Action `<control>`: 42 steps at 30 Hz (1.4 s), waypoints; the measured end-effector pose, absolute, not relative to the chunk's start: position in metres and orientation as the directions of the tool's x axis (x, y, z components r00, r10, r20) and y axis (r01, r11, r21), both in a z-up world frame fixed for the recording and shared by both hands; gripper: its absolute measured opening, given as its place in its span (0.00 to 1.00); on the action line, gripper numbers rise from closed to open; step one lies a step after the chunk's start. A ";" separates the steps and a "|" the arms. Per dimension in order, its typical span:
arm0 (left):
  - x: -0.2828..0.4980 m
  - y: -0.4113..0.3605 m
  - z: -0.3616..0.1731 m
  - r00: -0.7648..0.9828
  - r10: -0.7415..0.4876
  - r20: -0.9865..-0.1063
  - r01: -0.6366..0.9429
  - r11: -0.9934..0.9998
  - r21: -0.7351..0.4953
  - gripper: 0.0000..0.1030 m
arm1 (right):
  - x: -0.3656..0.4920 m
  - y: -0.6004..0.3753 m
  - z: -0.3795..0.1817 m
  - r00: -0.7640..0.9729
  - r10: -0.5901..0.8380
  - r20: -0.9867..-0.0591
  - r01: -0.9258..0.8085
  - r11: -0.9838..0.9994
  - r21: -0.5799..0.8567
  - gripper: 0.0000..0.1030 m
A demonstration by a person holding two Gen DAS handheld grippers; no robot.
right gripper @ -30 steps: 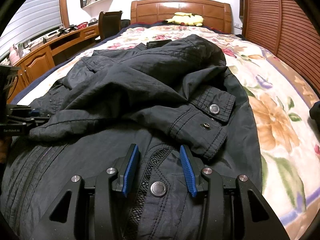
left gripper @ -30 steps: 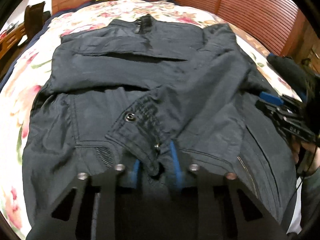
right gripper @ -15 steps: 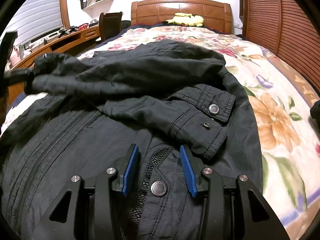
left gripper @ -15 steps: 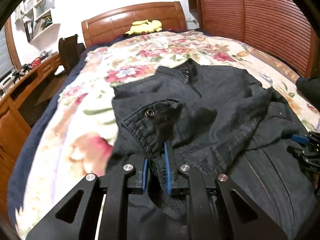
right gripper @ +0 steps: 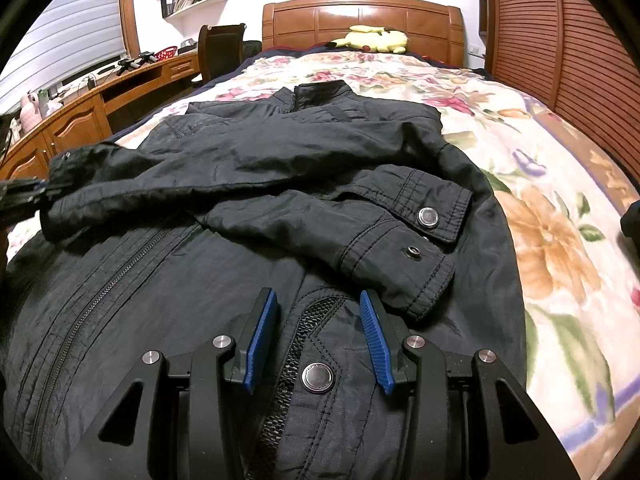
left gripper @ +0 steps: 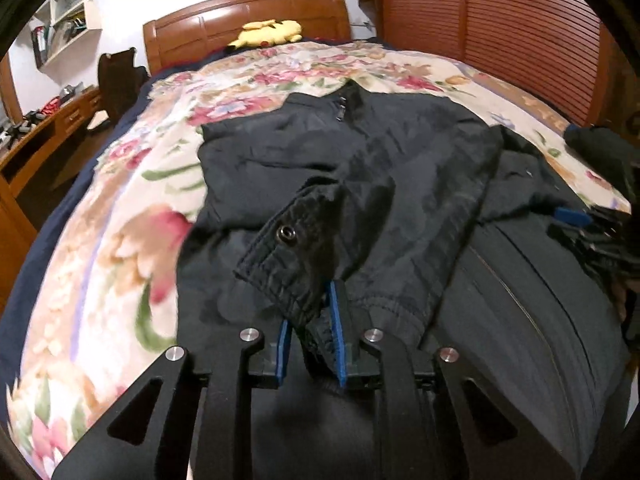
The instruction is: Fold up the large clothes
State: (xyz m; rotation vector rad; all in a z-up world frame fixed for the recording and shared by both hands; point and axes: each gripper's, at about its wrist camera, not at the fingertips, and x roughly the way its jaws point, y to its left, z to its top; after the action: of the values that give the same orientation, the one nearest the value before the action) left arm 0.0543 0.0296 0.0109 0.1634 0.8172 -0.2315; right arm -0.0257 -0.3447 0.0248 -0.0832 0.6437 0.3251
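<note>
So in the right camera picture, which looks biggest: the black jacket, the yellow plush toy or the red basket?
1. black jacket, though it lies nearest the camera
2. yellow plush toy
3. red basket, small and far away

The jacket (right gripper: pixel 248 184) lay mid-frame on the bed (right gripper: pixel 560 216), collar toward the headboard (right gripper: pixel 360 20) at upper centre, with a plush toy (right gripper: pixel 374 40) before the headboard and the counter (right gripper: pixel 80 120) at left.

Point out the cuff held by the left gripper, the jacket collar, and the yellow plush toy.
cuff (left gripper: pixel 288 252), left wrist view, near its snap.
jacket collar (right gripper: pixel 322 92), right wrist view, front edge.
yellow plush toy (right gripper: pixel 374 40), right wrist view, body.
</note>
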 end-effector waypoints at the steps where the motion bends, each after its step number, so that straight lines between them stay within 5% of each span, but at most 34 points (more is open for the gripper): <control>1: 0.050 0.030 0.011 0.658 -0.147 -0.739 0.270 0.961 0.049 0.21 | -0.026 -0.345 0.025 0.752 0.271 -0.602 -0.323 0.946 0.023 0.44; 9: 0.027 0.045 0.026 0.710 -0.127 -0.693 0.243 0.967 0.073 0.52 | -0.025 -0.346 0.024 0.751 0.272 -0.602 -0.325 0.946 0.022 0.44; 13: 0.024 0.053 0.024 0.707 -0.152 -0.691 0.238 0.971 0.029 0.80 | -0.025 -0.346 0.024 0.750 0.272 -0.602 -0.325 0.945 0.022 0.44; 32: -0.032 0.078 0.023 0.760 -0.101 -0.642 0.138 0.990 0.007 0.80 | -0.023 -0.346 0.034 0.732 0.264 -0.628 -0.329 0.944 0.013 0.44; 42: -0.065 0.074 0.025 0.776 -0.087 -0.625 0.132 0.991 0.025 0.80 | -0.097 -0.377 0.063 0.785 0.265 -0.560 -0.319 0.948 0.002 0.44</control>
State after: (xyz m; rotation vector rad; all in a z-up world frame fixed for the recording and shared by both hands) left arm -0.0648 0.0743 0.0250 0.0688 0.6723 -0.1184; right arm -0.0968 -0.3769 0.0635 -0.0943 0.5897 0.3153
